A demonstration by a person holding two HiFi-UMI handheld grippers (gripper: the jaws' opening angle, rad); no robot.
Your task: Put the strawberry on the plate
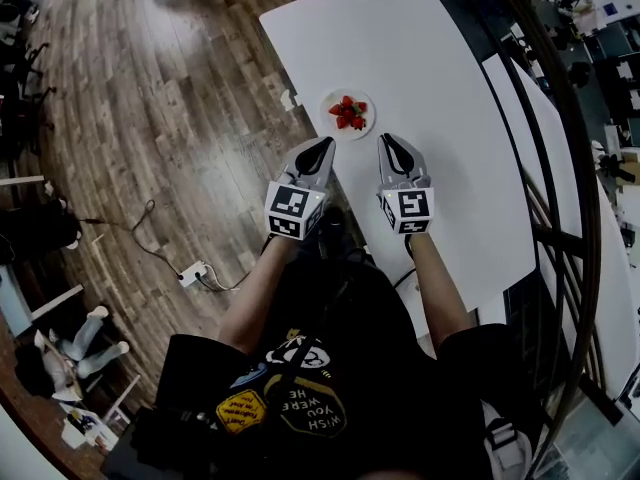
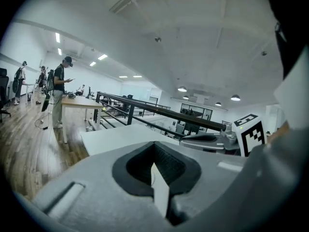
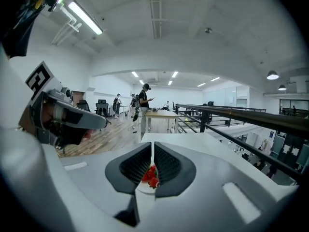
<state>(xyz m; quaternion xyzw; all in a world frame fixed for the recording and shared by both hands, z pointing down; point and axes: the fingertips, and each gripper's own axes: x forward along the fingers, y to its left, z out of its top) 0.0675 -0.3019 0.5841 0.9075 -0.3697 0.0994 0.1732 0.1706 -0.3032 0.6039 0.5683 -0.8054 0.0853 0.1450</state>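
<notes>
Lying in a small heap, the red strawberries (image 1: 347, 114) sit on the small round white plate (image 1: 345, 135), which stands near the left edge of the long white table (image 1: 430, 78), with brown wooden floor (image 1: 150, 118) beyond that edge. No berry shows anywhere else on the tabletop, and neither tool carries one, so the placing looks finished as far as these views reach. The grey right gripper (image 1: 387, 142) is held on the person's side of the plate and apart from it, pointing toward it. In its own view its ribbed black pads are drawn in to a thin slit with nothing pinched. The red fruit seen through that slit is the heap on the plate farther off, not something gripped. The grey left gripper (image 1: 322, 144) is held just beside it at about the same level, over the table's left edge. Its jaws are together as well, and its own view shows nothing caught between the pads, only a pale sliver where they meet. Judged from this, nothing of the task remains except perhaps drawing both tools back to rest. Whether more fruit waits out of frame cannot be told
</notes>
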